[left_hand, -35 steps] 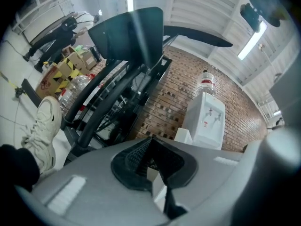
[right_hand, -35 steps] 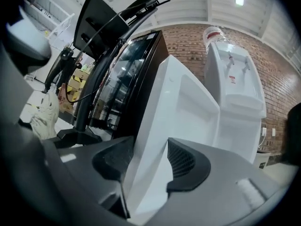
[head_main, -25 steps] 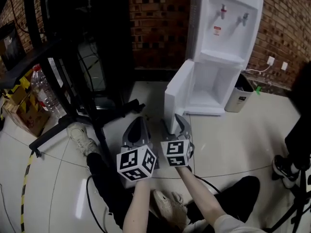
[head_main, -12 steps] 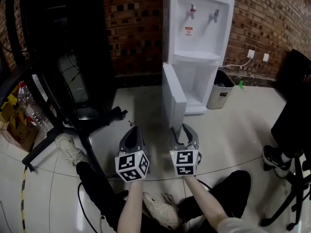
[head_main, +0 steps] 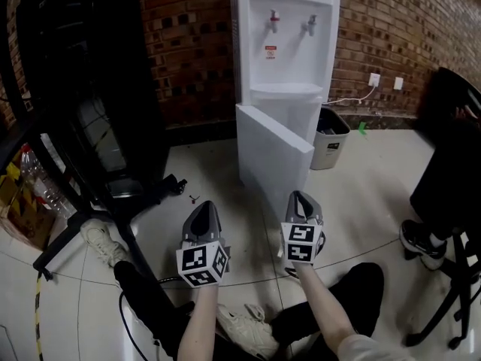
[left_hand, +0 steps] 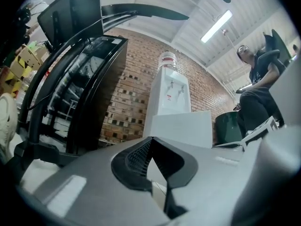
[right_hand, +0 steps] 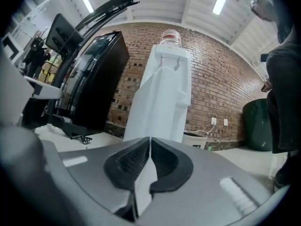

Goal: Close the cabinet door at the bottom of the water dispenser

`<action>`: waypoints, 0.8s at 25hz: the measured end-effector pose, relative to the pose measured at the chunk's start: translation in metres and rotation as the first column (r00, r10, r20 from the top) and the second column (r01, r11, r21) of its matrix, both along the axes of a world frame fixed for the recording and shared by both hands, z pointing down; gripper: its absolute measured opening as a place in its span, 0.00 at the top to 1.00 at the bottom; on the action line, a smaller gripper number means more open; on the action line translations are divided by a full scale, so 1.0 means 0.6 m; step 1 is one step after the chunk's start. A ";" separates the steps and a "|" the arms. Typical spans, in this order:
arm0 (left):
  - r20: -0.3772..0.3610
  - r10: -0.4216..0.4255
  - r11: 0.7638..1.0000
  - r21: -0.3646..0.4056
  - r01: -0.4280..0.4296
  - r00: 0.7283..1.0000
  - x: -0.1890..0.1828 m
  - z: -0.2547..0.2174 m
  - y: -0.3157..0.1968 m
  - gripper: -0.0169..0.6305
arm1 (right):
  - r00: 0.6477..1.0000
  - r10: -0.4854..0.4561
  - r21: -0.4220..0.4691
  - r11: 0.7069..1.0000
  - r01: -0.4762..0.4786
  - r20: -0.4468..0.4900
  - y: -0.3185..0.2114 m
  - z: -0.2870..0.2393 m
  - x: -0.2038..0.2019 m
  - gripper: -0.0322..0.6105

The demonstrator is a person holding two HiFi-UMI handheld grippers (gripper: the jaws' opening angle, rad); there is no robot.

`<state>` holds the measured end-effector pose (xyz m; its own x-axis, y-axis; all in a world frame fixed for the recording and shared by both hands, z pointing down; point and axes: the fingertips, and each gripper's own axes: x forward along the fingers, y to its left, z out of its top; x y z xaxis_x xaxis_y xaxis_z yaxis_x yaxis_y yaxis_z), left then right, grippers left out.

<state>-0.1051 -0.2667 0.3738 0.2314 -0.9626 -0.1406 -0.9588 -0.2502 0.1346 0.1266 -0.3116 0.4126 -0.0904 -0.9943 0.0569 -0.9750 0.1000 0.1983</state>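
pale tiled floor [head_main: 225,164], red brick wall [head_main: 188,36] behind. white water dispenser [head_main: 289,51] against the wall; its bottom cabinet door [head_main: 274,156] stands ajar, swung outward. grey bin [head_main: 329,138] just beside it. black rack [head_main: 90,89] at left. left gripper [head_main: 204,206]: jaws together, empty. right gripper [head_main: 302,196]: jaws just closed together, empty, near the door's outer edge.

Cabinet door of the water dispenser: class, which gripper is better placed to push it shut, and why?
Right. The right gripper, whose jaws have just been closing on nothing, sits just before the free edge of the open cabinet door; the left gripper is off to the side.
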 end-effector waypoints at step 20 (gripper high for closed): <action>-0.010 -0.018 0.999 -0.044 0.018 1.000 -0.003 0.032 -0.061 0.95 | 0.987 0.159 -0.054 0.986 -0.158 0.028 -0.181 0.001 0.197 0.95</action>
